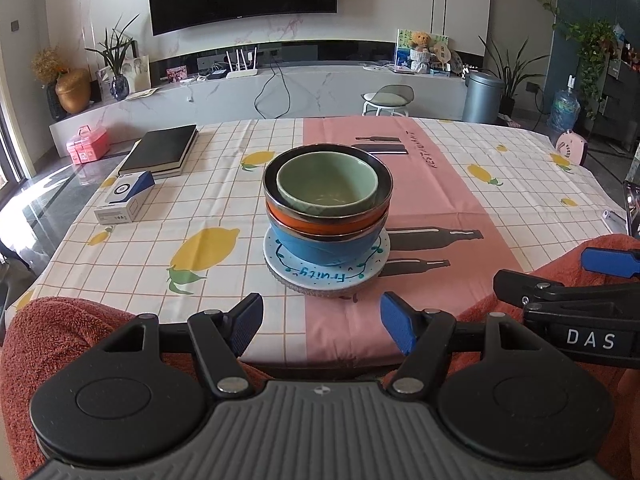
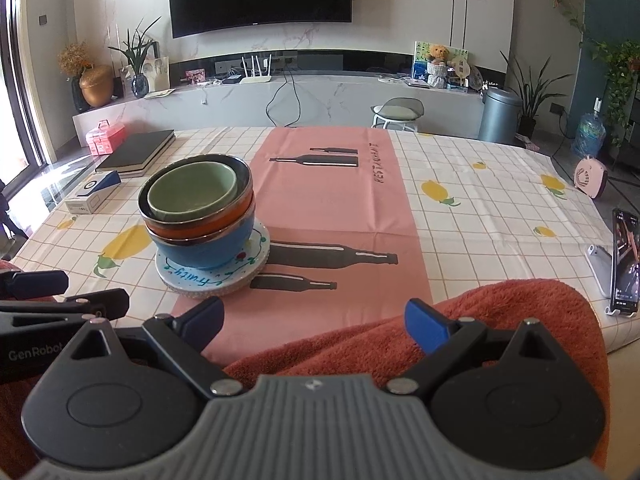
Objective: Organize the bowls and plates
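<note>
Where the checked lemon-print tablecloth meets its pink bottle-print panel, a single stack of crockery stands on the table: a round white plate lettered "Fruity" in blue lies at the bottom on what looks like a second, ribbed plate or mat whose edge just shows beneath it, a blue ceramic bowl sits on the plate, an orange bowl with a dark metallic rim nests in the blue one, and a small pale green bowl sits inside the topmost dark rim. In the right wrist view the same pile appears left of centre, the green bowl uppermost and the lettered plate lowest. The left gripper hovers near the table's front edge, just short of the stack, its blue-padded fingers spread wide and gripping nothing. The right gripper sits to the right of the stack, apart from it, its fingers likewise released and empty, over a rust-red terry towel draped at the front edge. Farther left on the cloth lie a black hardcover book and a small white-and-blue box; a smartphone on a stand is propped at the far right.
</note>
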